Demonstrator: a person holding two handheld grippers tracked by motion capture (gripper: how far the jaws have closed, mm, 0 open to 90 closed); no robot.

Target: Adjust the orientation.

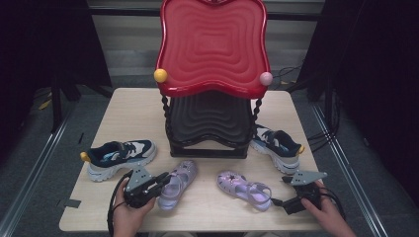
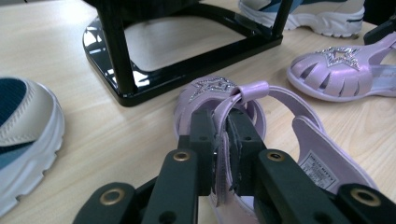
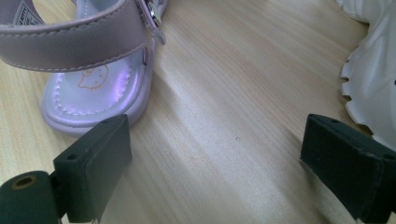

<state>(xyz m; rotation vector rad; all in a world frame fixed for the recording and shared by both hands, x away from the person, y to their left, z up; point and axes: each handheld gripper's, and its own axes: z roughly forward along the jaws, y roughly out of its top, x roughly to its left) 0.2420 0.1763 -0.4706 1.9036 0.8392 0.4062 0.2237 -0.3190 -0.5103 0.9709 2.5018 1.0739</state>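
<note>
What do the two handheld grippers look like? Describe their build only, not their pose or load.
Both are black two-jaw tools. The left gripper and the right gripper each carry a grey three-cornered plate on top and trail a black cable. Up close, the left gripper's fingers are flat rectangular blocks on arms with brass-ringed holes; the right gripper's pads are the same. No sleeves show at the hands.

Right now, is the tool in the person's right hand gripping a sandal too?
No: the right gripper has its jaws wide apart over bare table, beside the purple sandal.
</note>
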